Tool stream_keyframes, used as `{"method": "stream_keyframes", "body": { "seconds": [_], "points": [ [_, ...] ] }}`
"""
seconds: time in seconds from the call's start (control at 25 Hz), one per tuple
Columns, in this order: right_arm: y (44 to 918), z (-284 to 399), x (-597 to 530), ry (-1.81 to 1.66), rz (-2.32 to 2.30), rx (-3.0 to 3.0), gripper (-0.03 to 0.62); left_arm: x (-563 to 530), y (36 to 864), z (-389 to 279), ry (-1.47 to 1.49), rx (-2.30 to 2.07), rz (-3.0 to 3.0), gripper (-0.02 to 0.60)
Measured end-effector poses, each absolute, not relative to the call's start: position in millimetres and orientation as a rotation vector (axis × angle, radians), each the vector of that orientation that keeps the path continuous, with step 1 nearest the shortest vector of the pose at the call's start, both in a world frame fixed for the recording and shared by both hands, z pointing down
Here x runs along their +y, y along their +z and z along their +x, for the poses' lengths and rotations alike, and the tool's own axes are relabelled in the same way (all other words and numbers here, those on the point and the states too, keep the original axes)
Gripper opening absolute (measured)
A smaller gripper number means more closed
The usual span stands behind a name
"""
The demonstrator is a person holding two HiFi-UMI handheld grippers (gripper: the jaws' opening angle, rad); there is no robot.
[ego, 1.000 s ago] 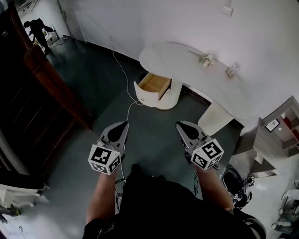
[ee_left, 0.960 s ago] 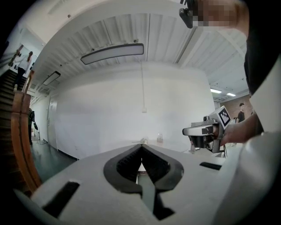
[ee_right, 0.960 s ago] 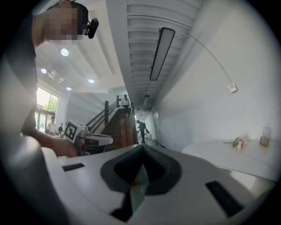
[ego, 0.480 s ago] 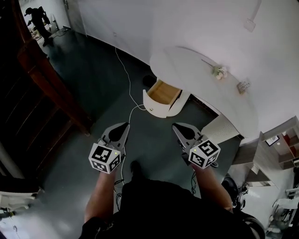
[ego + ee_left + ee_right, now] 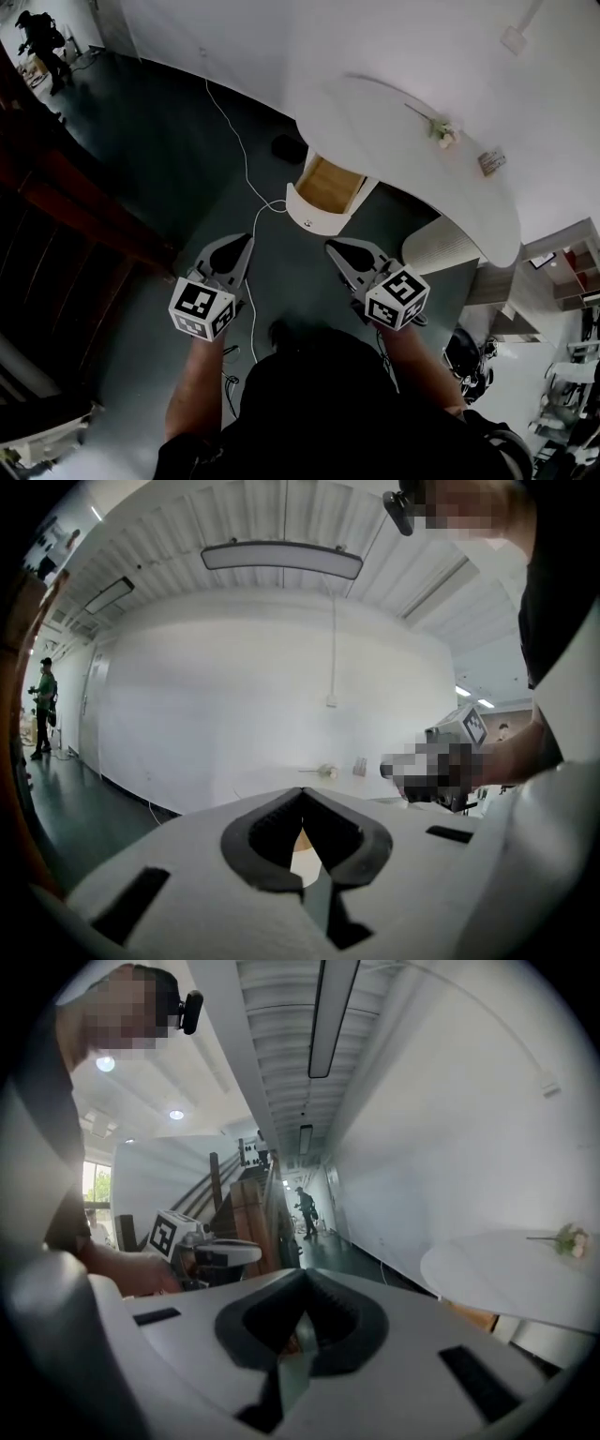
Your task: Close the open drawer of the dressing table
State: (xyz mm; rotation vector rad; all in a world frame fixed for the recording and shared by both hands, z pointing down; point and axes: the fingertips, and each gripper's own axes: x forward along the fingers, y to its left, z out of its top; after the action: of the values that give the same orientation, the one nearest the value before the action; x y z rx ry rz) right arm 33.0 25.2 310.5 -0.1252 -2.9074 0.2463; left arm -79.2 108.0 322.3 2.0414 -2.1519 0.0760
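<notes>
The white dressing table (image 5: 412,141) stands against the wall, its curved top also at the right of the right gripper view (image 5: 511,1274). Its drawer (image 5: 328,187) is pulled out, with the wooden inside showing and a rounded white front (image 5: 307,217) facing me. My left gripper (image 5: 240,242) hangs over the dark floor, short of the drawer front and to its left. The right gripper (image 5: 334,248) hovers just short of the front, slightly to its right. Both are shut and hold nothing, with the jaws meeting at their tips (image 5: 302,794) (image 5: 305,1276).
A white cable (image 5: 246,169) runs across the floor from the wall to the drawer unit, and a black object (image 5: 286,147) lies beside it. A dark wooden stair rail (image 5: 75,197) fills the left. A flower (image 5: 442,131) lies on the tabletop. A person (image 5: 39,33) stands far off.
I have come closer to the dressing table, and the drawer front now lies just beyond both grippers. The drawer stays open and both grippers stay shut.
</notes>
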Motion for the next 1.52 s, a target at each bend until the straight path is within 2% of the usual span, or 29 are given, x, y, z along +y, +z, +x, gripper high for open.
{"method": "stream_keyframes", "body": {
  "seconds": [0.4, 0.76, 1.08, 1.52],
  "points": [
    [348.3, 17.9, -57.0, 0.383, 0.015, -2.866, 0.006, 27.9, 356.6, -91.5, 0.080, -1.985, 2.072, 0.009],
    [376.0, -33.2, -164.5, 0.477, -0.002, -2.867, 0.006, -75.6, 365.3, -129.5, 0.154, -1.925, 2.016, 0.009],
    [405.8, -71.2, -174.2, 0.533, -0.051, -2.812, 0.006, -111.1, 380.8, -153.7, 0.109, -1.864, 1.989, 0.009],
    [468.6, -113.9, -145.0, 0.600, 0.276, -2.657, 0.007, -102.5, 439.3, -209.2, 0.163, -1.604, 2.120, 0.009]
  ]
}}
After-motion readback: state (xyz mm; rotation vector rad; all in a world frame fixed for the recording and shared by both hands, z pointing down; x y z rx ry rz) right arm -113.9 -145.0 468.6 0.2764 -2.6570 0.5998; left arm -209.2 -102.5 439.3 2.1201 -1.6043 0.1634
